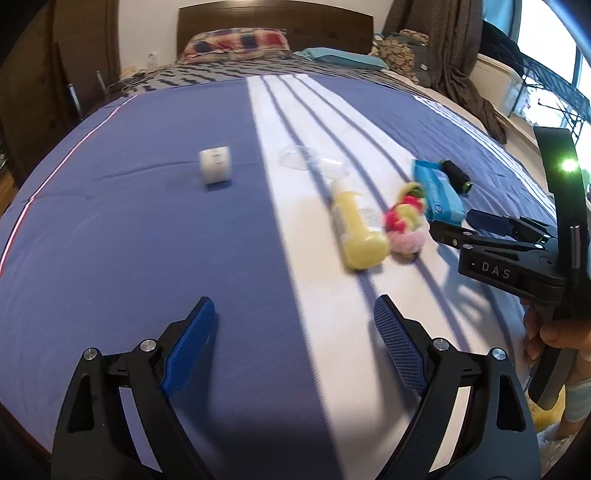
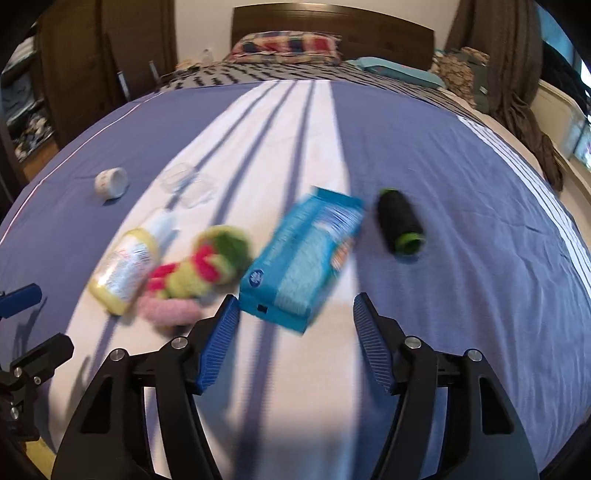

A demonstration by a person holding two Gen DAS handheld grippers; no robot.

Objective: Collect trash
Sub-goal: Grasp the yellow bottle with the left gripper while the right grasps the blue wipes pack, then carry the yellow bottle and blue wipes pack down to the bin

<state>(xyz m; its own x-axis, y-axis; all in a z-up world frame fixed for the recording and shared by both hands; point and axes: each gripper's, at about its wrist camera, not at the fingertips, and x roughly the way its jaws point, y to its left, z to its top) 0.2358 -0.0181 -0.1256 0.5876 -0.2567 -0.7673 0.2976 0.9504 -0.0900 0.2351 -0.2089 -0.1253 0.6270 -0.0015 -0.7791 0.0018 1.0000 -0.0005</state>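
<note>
Several items lie on the blue and white bed sheet. A yellow bottle lies beside a pink and green fuzzy toy. A blue tissue pack and a black spool with a green end lie to their right. A small white cup and a clear plastic lid lie farther back. My left gripper is open and empty. My right gripper is open and empty, just short of the tissue pack.
Pillows and a dark headboard are at the far end. Clothes hang at the right. A wardrobe stands at the left. The bed's near edge lies under both grippers.
</note>
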